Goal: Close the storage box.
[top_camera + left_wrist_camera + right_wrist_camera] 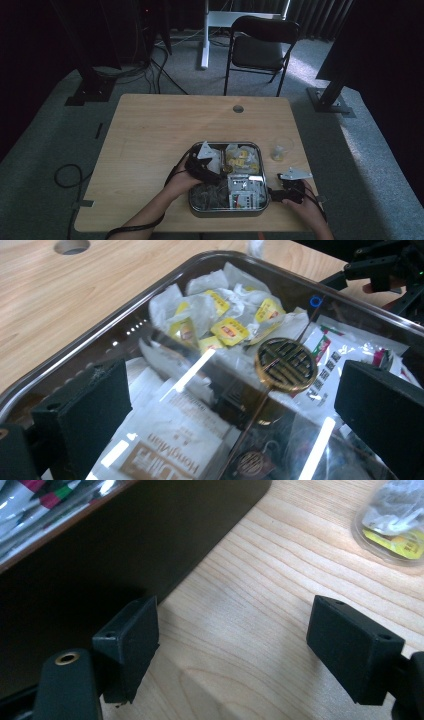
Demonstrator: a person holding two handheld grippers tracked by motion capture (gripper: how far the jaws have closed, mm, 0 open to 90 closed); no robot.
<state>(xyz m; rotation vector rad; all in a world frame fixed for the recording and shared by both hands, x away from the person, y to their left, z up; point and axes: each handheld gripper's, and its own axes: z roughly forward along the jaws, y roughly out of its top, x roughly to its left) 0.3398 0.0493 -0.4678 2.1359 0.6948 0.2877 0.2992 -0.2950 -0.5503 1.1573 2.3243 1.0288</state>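
Note:
A metal tray point(226, 212) near the table's front edge holds yellow-tagged tea bags point(242, 157), printed sachets point(242, 193) and a gold round-headed pick point(227, 169). My left gripper point(219, 173) hangs over the tray's left half. In the left gripper view it point(235, 395) is open, its jaws wide apart above the tray rim point(100, 335). Below them lie the gold pick point(286, 364), the tea bags point(227, 330) and a brown-printed sachet point(165, 450), all untouched. My right gripper point(281, 189) rests just right of the tray. It point(237, 625) is open over bare wood beside the tray's dark wall point(100, 555).
A small clear glass point(280, 150) with a tea bag inside stands on the table right of the tray; it appears as the glass point(395, 520) ahead of the right jaws. A cable hole point(238, 108) lies at the far edge. A black chair point(260, 47) stands beyond the table.

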